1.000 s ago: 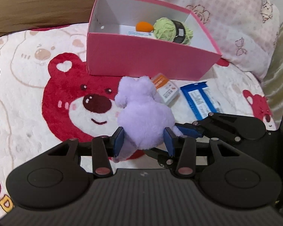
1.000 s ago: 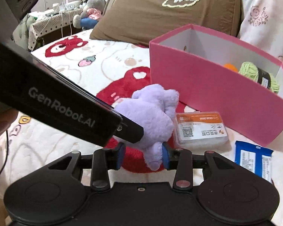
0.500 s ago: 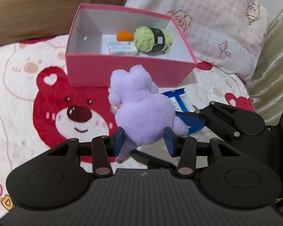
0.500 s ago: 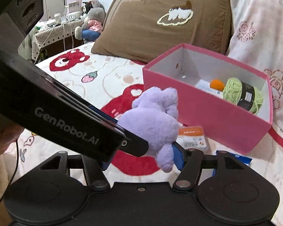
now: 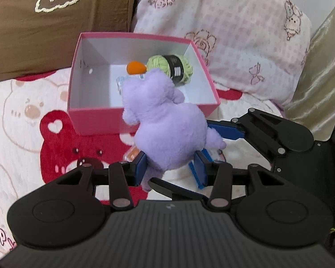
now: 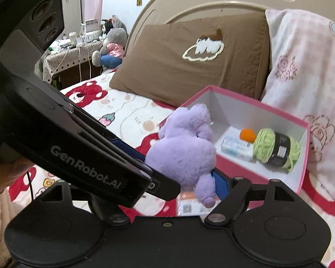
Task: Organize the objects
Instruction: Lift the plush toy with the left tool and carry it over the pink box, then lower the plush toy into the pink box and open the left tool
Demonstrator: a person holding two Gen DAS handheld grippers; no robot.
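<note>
Bed spread with a bear-print blanket; pink box resting on it; brown pillow and pink pillow behind; orange-labelled packet before the box.

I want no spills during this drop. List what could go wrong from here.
1. The purple plush is pinched by both the left gripper and right gripper; uneven release could drag it past the pink box.
2. It may land on the green yarn and orange ball, and sit proud.
</note>
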